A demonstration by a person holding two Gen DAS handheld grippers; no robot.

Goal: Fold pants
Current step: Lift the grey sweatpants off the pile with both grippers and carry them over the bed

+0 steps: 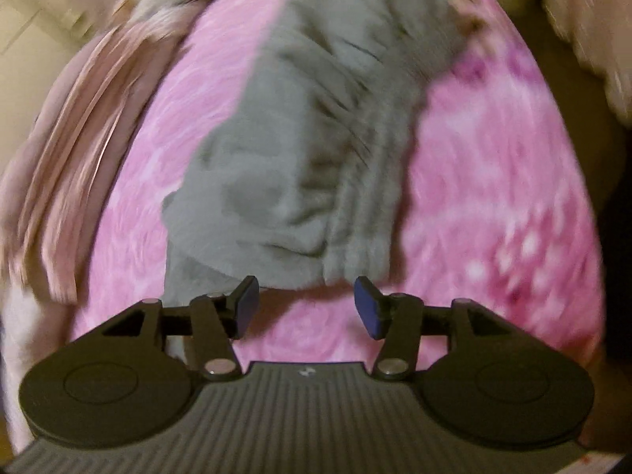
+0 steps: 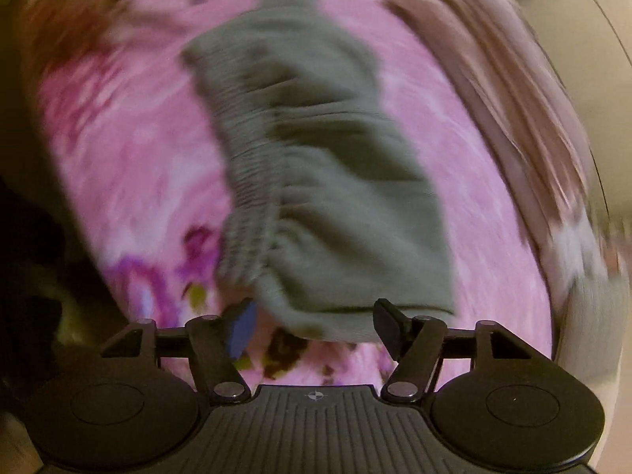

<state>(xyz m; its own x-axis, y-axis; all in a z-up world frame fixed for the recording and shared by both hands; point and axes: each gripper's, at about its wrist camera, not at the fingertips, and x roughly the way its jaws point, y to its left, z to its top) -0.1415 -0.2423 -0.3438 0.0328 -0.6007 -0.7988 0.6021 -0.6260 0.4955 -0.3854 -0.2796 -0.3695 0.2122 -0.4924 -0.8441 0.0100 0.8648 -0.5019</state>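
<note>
Grey pants (image 1: 312, 150) lie bunched in a long strip on a pink flowered blanket (image 1: 493, 197), their ribbed waistband near my left gripper (image 1: 306, 308). That gripper stands open just short of the cloth's near edge, nothing between its blue pads. In the right wrist view the same grey pants (image 2: 324, 166) run away from me, the gathered waistband along their left side. My right gripper (image 2: 314, 331) is open too, its fingertips at either side of the near hem, not closed on it. Both views are motion-blurred.
A pale pink striped cloth (image 1: 79, 181) lies bunched along the blanket's left side, and shows as striped cloth (image 2: 525, 91) on the right in the other view. The pink blanket (image 2: 118, 138) has darker flower prints. Beige surfaces lie beyond it.
</note>
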